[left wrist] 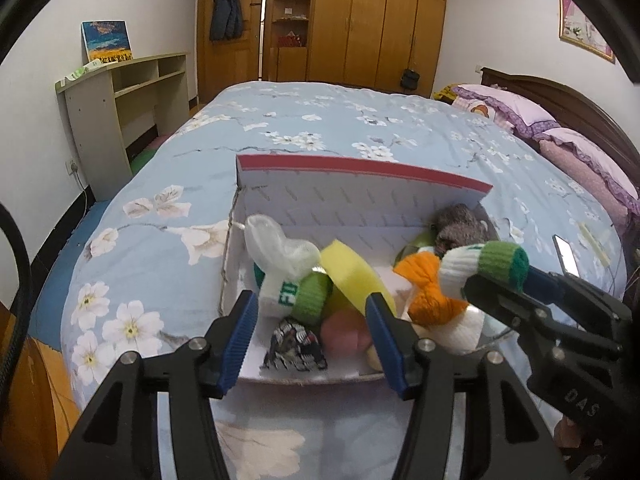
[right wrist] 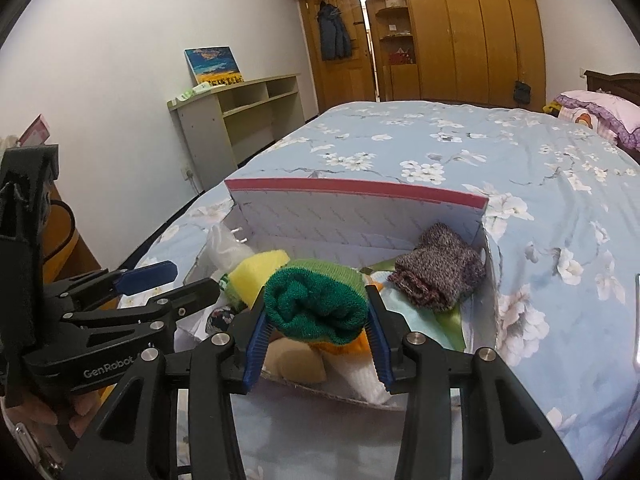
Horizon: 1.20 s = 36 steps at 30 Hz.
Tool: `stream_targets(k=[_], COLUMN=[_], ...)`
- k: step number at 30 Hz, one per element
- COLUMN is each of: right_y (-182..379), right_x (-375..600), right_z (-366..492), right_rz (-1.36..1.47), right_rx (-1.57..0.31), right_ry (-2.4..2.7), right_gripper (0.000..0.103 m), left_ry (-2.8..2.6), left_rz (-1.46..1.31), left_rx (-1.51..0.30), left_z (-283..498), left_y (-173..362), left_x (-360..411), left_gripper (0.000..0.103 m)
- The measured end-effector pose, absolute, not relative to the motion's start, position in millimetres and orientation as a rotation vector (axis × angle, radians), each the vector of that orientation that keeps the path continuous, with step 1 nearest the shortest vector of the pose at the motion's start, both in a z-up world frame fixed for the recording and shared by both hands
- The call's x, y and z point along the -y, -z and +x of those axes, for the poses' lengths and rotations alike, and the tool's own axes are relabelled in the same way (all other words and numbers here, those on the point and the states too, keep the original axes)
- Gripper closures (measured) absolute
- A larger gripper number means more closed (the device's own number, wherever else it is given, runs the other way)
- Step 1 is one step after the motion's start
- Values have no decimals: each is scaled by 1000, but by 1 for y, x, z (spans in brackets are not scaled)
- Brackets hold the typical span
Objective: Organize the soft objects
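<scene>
**Bedroom, bed, one box of soft stuff**

A bedroom is seen: a bed [left wrist: 320,128] under a blue floral cover, a wooden wardrobe [left wrist: 380,20] at the back, a pale shelf unit [left wrist: 120,96] by the wall, purple pillows [left wrist: 560,136] off to the side. A white box [right wrist: 360,216] with a red-edged far wall is set on the cover near the bed's close end.

Plenty is hard to make out. The box is packed: a yellow sponge [left wrist: 352,276], a grey knit bundle [right wrist: 440,276] in the far corner, a patterned black-and-white item [left wrist: 296,344] and something pinkish low down, both half buried and not identifiable. The box's near wall is cut off by the gripper arms in both views. A bright phone-like slab at the frame edge is mostly cropped.

The left gripper [left wrist: 312,340] is angled down over the near edge of the box, jaws held apart at a middling width, nothing pressed between the pads; a white-and-green sock [left wrist: 288,280] is seen just past the tips, lying on the pile.

The right gripper [right wrist: 316,340] is likewise tilted down, and a second sock [right wrist: 316,304] is clamped at its rolled green cuff between both pads. From the left view, its white and orange body is seen hanging over the box's right side.
</scene>
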State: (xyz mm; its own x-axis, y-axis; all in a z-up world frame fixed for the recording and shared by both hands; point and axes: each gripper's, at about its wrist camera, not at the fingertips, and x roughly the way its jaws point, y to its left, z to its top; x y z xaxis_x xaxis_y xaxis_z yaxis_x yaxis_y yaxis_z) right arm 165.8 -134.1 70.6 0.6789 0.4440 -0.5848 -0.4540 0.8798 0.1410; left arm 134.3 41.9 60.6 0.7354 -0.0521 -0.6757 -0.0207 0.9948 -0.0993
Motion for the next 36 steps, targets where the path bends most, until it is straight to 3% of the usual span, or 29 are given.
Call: stream_targets(k=[7, 12, 36], right_y=[-57, -52, -52], right_x=[135, 138, 157], right_z=[183, 185, 149], right_rz=[-14, 18, 33], right_rx=[-700, -700, -704], right_ry=[-484, -516, -392], right_gripper=[59, 39, 38], left_ry=[22, 15, 9], left_rz=[-101, -103, -99], left_rx=[-761, -767, -786], left_z=[131, 132, 124], left_y=[-56, -53, -47], left_x=[-39, -41, -33], left_gripper=[44, 44, 44])
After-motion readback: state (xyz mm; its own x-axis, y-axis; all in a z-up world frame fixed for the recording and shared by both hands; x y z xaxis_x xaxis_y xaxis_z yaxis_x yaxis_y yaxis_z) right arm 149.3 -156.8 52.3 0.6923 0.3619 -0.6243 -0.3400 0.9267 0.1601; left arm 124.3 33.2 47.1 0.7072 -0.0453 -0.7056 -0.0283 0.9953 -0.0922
